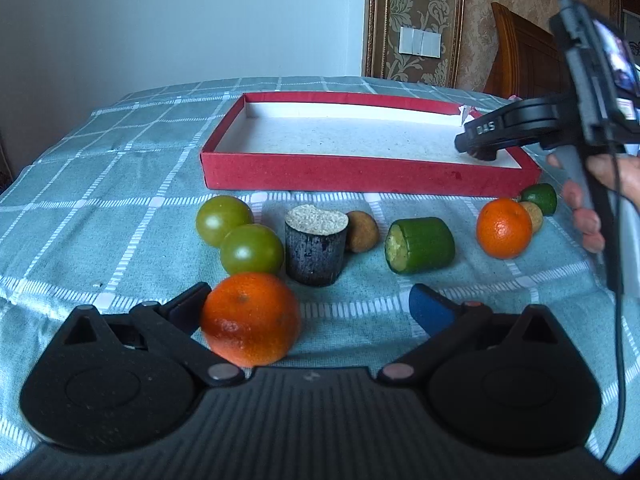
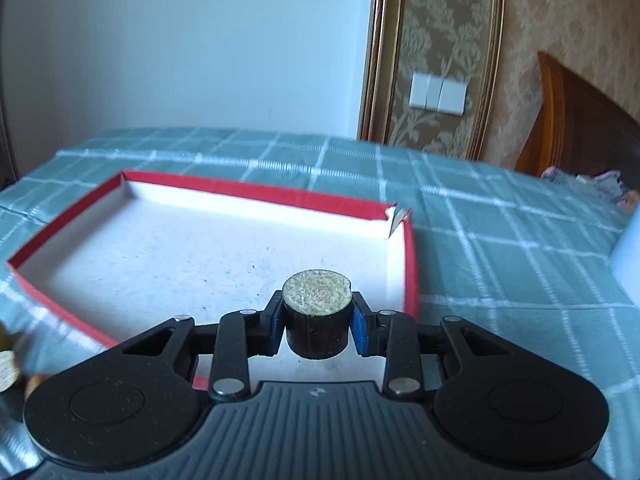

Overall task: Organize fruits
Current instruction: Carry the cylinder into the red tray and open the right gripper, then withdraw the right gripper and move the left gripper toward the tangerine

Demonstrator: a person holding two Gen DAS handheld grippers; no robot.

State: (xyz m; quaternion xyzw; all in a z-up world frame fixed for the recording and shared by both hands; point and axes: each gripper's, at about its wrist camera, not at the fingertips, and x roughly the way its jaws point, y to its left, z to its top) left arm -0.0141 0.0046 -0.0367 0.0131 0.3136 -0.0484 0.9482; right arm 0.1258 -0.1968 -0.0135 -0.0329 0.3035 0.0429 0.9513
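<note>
Two jaws of the right gripper (image 2: 318, 326) pinch a dark stub (image 2: 317, 312) above the red tray (image 2: 408, 264), ready for dropping; the left gripper (image 1: 308, 308) stands spread beside an orange (image 1: 250, 318).

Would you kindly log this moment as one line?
right gripper: shut on dark cylinder, over red tray | left gripper: open by orange

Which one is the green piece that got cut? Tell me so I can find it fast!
Find the big red box on the checked cloth, then look at the row of fruit in front of it. Right of the dark stump and the little brown ball lies the cut green piece, tipped on its side. Unlike the round green fruits, it is a short log with a pale, grainy cut end.
</note>
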